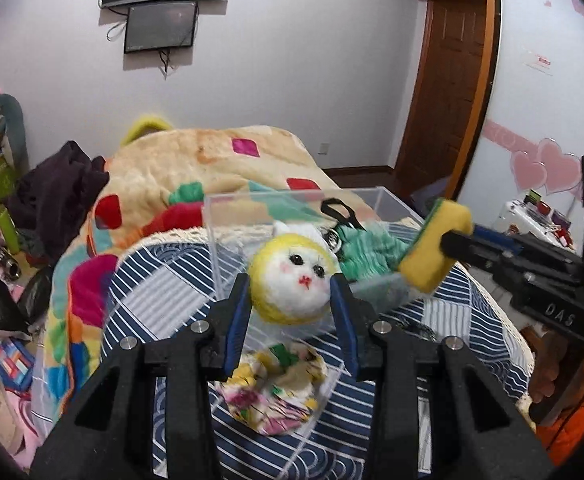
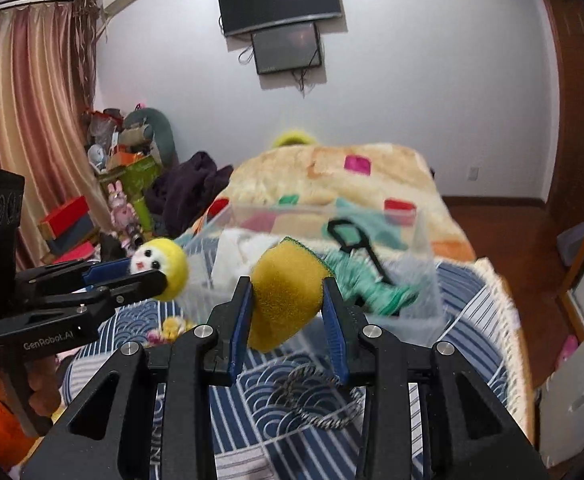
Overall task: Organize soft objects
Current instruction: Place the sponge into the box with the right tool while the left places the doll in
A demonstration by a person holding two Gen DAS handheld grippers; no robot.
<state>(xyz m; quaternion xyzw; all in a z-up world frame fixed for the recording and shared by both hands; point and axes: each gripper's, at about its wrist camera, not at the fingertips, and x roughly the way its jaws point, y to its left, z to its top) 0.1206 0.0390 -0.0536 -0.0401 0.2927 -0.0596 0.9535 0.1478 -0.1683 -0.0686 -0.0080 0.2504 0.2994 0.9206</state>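
Note:
My left gripper [image 1: 292,284] is shut on a round plush toy [image 1: 292,280] with a white face and yellow hood, held above the clear plastic box [image 1: 215,236]. My right gripper [image 2: 285,292] is shut on a yellow sponge with a green scrub side [image 2: 287,292], held over the box's near edge [image 2: 432,280]. The sponge also shows in the left wrist view [image 1: 436,240], as does the plush in the right wrist view [image 2: 161,262]. A green knitted cloth [image 1: 368,252] and black-handled scissors [image 1: 342,212] lie in the box. A floral cloth [image 1: 271,388] lies below the left gripper.
The box stands on a bed with a blue-and-white patterned cover [image 1: 163,292]. A colourful blanket [image 1: 211,160] is heaped behind it. A metal chain [image 2: 316,396] lies on the cover. Clutter and toys [image 2: 123,168] are piled at the left; a wooden door [image 1: 448,80] stands right.

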